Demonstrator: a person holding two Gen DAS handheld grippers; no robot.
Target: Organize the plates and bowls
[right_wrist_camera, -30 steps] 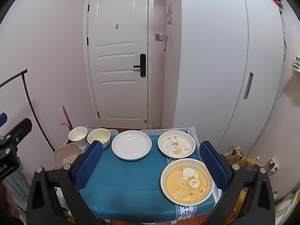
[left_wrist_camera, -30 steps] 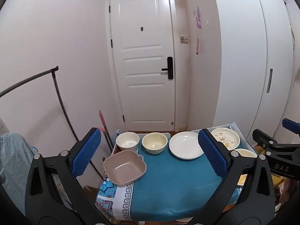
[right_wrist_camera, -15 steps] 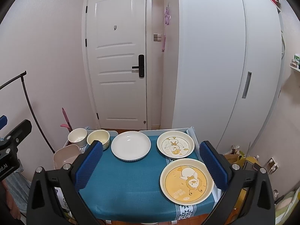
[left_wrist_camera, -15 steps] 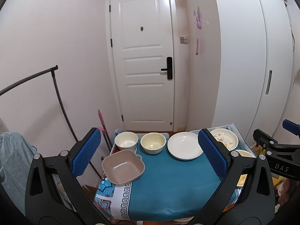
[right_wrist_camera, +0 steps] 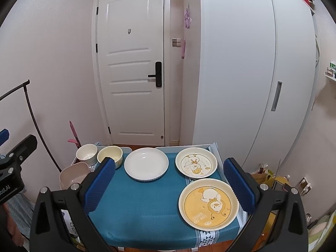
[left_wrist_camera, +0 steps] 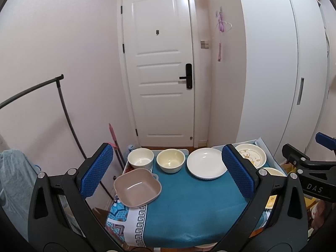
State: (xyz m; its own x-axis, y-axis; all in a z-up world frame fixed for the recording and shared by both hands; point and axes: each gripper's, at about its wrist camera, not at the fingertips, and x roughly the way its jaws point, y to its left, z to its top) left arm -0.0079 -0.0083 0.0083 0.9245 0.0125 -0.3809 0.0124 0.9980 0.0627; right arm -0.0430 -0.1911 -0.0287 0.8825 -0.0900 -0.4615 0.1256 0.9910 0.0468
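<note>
Both grippers hung wide apart and empty above the near edge: left gripper (left_wrist_camera: 168, 174), right gripper (right_wrist_camera: 169, 185). Counter (right_wrist_camera: 147, 205) carried everything, nothing stacked yet. Largest to smallest: yellow plate (right_wrist_camera: 209, 204) at near right, flat, cartoon head toward the near edge; duck plate (right_wrist_camera: 196, 165) behind it, just beside, flat; white plate (right_wrist_camera: 146, 164) mid-back, flat, plain, round so no long axis. Pink bowl (left_wrist_camera: 137, 187) at near left, squarish, upright, mouth up, small handle pointing right-back, overhanging the counter's left edge. Cream bowl (left_wrist_camera: 170, 163) and white bowl (left_wrist_camera: 140, 158) at back left, upright, just beside each other, touching or not I couldn't tell. Judged step: pre-grasp, no piece picked. Next move probably needs one gripper lowered over a plate rim, jaws straddling the edge, then stacked on another plate; bowls nested likewise.
</note>
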